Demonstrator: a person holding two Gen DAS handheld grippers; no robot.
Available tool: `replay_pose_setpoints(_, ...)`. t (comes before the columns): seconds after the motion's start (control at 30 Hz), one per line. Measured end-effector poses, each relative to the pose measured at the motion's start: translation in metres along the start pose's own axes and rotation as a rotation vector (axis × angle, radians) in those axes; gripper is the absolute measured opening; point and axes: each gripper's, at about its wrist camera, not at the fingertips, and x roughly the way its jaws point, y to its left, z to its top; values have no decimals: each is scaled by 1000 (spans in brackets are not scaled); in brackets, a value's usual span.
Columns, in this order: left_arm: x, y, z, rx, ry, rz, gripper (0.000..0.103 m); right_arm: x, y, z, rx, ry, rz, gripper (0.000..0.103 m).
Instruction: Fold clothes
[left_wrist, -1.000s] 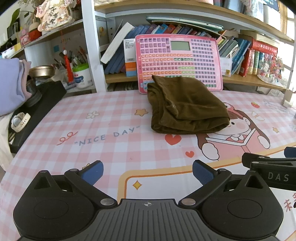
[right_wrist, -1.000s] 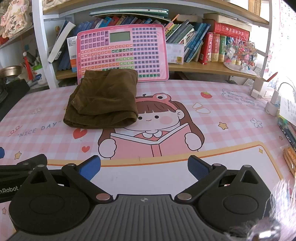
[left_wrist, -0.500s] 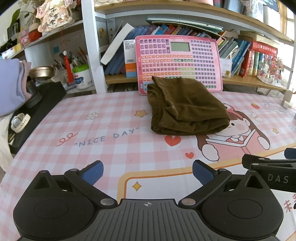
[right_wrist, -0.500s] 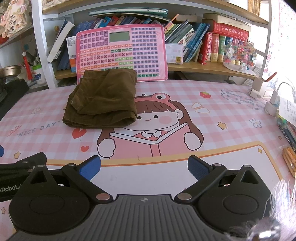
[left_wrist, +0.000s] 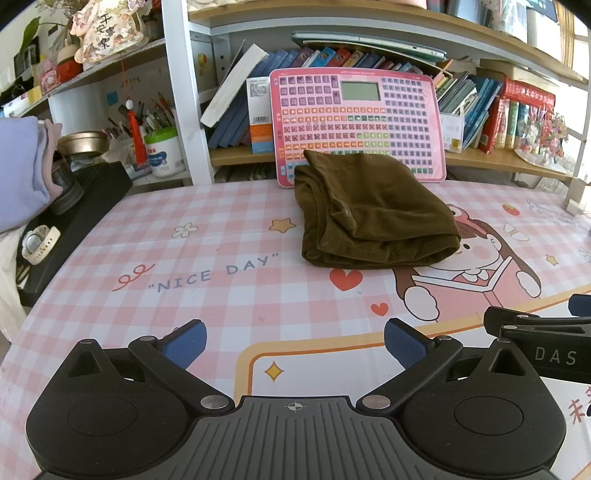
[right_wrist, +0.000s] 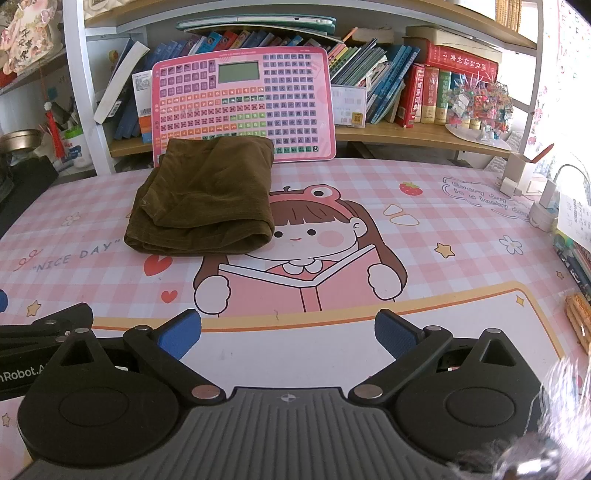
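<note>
A dark olive-brown garment (left_wrist: 373, 212) (right_wrist: 205, 199) lies folded into a thick rectangle at the back of the pink checked table mat (left_wrist: 207, 280), its far edge against a pink toy keyboard board (left_wrist: 354, 122). My left gripper (left_wrist: 294, 341) hovers open over the mat's near side, well short of the garment, nothing between its blue pads. My right gripper (right_wrist: 288, 334) is open too, over the white panel of the mat, with the garment ahead and to its left. Each gripper's black body shows at the edge of the other's view.
Shelves of books (right_wrist: 424, 92) run behind the table. A black box with a white watch (left_wrist: 38, 240) and lilac folded cloth (left_wrist: 20, 170) sit at the left. Chargers and cables (right_wrist: 543, 199) and pens (right_wrist: 576, 258) crowd the right edge.
</note>
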Motion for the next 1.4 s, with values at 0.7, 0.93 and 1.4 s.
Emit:
replay_pose_setpoints(0.7,5,0,1,-10,14,-3,103,5,0,1,-1,13,2,101)
replay_pose_setpoints(0.93,7,1,1,-28,43,-5,103,6,0,0,-4,21,5,101)
replay_pose_setpoints(1.4,8,4,-1,-37,94,-30,103,6,1,-1,-4,27,7,101)
